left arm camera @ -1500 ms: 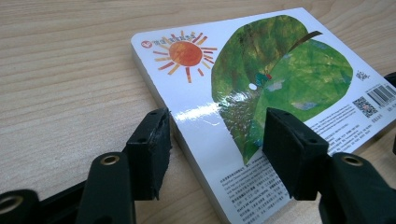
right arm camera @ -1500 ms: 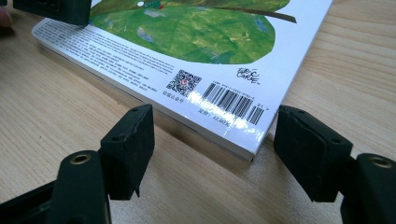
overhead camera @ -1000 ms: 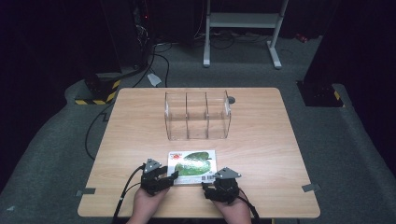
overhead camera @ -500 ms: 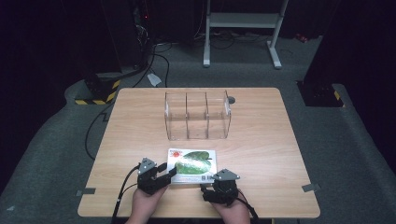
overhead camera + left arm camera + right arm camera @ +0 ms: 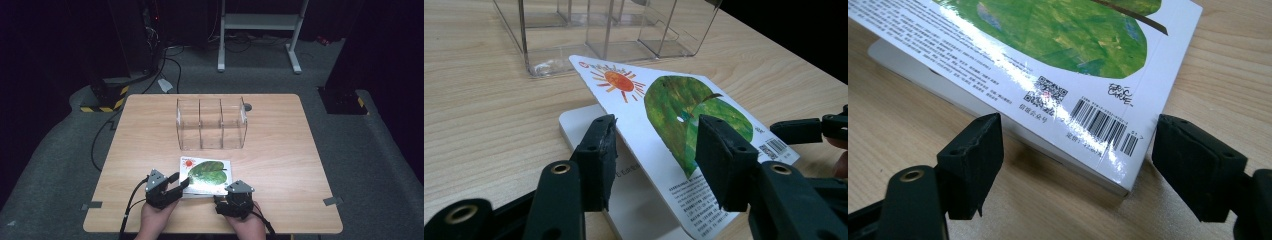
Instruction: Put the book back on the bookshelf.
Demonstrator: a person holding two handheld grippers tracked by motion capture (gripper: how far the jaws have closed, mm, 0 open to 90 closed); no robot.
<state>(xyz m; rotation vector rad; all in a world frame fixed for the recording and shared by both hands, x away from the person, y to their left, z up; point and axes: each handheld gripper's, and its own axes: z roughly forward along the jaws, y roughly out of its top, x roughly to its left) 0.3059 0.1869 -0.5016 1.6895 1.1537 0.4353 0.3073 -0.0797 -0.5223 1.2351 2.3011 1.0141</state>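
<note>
A white board book [image 5: 207, 175] with a green leaf and an orange sun lies on the wooden table [image 5: 280, 150] near its front edge, barcode side up. In the left gripper view its cover [image 5: 674, 105] is tilted up off the white pages [image 5: 579, 117] beneath. My left gripper [image 5: 179, 182] is open, and the cover's near edge runs between its jaws [image 5: 654, 145]. My right gripper [image 5: 231, 194] is open too, its jaws straddling the book's barcode corner [image 5: 1100, 127] without touching it. The right gripper's jaw [image 5: 809, 130] also appears at the far right of the left gripper view.
A clear plastic box [image 5: 212, 125] with three compartments stands behind the book at mid-table [image 5: 599, 25]. A small dark disc [image 5: 248, 106] lies by its back right corner. Cables trail from both grippers over the front edge.
Both grippers have shifted only slightly at the book's near edge. The book and the clear box have stayed in place.
</note>
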